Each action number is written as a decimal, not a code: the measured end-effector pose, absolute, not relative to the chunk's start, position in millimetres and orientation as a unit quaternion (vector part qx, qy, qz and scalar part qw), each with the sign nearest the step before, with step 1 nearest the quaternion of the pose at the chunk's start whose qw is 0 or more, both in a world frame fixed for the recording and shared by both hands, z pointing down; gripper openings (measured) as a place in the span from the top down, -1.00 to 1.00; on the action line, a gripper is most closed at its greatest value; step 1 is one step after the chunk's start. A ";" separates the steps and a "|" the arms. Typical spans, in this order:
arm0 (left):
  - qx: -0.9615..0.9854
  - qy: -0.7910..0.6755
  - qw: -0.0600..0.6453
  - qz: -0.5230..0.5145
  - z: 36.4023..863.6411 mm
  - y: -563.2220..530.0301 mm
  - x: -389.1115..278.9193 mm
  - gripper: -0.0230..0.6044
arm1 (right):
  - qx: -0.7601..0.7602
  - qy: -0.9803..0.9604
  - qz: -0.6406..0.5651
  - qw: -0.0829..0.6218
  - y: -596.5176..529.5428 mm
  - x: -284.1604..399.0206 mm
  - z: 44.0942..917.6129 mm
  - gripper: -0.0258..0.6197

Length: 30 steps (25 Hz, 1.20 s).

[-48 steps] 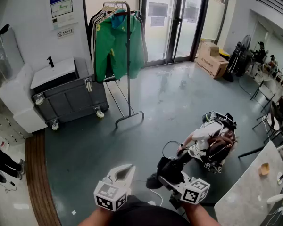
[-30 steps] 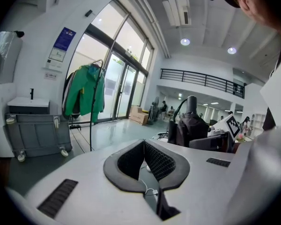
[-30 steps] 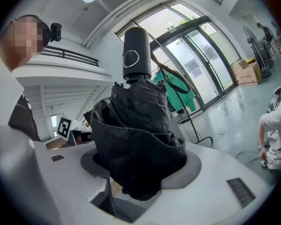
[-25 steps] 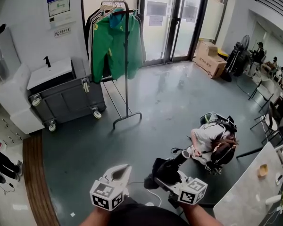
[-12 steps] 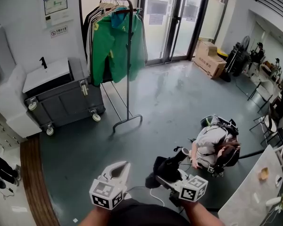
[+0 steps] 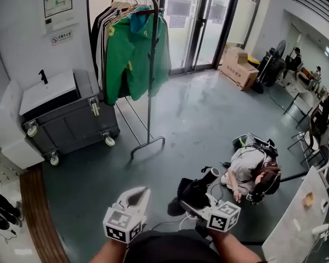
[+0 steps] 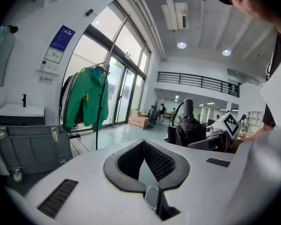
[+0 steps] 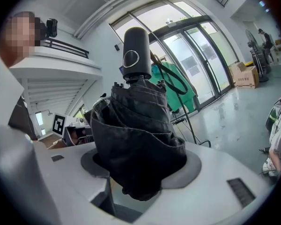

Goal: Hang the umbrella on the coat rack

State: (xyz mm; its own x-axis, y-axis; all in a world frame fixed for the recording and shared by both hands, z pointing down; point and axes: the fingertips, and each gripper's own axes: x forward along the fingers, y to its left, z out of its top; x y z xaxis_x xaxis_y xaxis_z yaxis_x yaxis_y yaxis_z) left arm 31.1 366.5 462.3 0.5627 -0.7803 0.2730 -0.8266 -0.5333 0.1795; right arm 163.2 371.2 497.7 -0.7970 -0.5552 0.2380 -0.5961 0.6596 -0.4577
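The folded black umbrella (image 6: 196,190) isn't anywhere near the coat rack (image 6: 149,75) yet, it's well apart from it across a stretch of shiny gray floor. The right gripper (image 6: 200,207) has it, jaws clamped onto the bunched-up fabric. The stubby handle (image 8: 135,55) sticks out past the jaws, and a strap loop (image 8: 175,81) hangs off it. From the right gripper view, the handle lines up roughly with the rack in the background.

The left gripper (image 6: 136,199) sits beside the right one, just as far from the rack. Its dark pads (image 7: 159,161) are pressed together at the tips and there's nothing between them.

The rack itself is loaded with a green jacket (image 6: 132,53) and some darker clothes on hangers. A gray wheeled cart (image 6: 71,122) is parked just beside the rack, and glass doors (image 6: 200,21) stand behind it. A person (image 6: 251,169) is down on the floor with a backpack, well apart from the rack and close to the umbrella.
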 end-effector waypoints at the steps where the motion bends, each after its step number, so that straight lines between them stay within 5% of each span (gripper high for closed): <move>1: 0.872 -0.459 0.153 0.080 467.7 364.1 24.6 0.88 | 0.319 -0.908 0.267 0.036 368.3 157.2 499.8 0.15; 30: 0.844 -0.491 0.202 0.075 488.4 213.8 -31.6 0.88 | 0.271 -0.918 0.283 0.056 195.7 98.7 509.2 0.15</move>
State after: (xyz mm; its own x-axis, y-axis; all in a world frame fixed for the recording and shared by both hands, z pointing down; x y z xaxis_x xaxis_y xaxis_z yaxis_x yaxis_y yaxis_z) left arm -31.6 213.8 488.4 0.5071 -0.7984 0.3247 -0.8589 -0.4369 0.2671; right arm 98.7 195.7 509.2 -0.8470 -0.4659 0.2561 -0.5293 0.6932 -0.4892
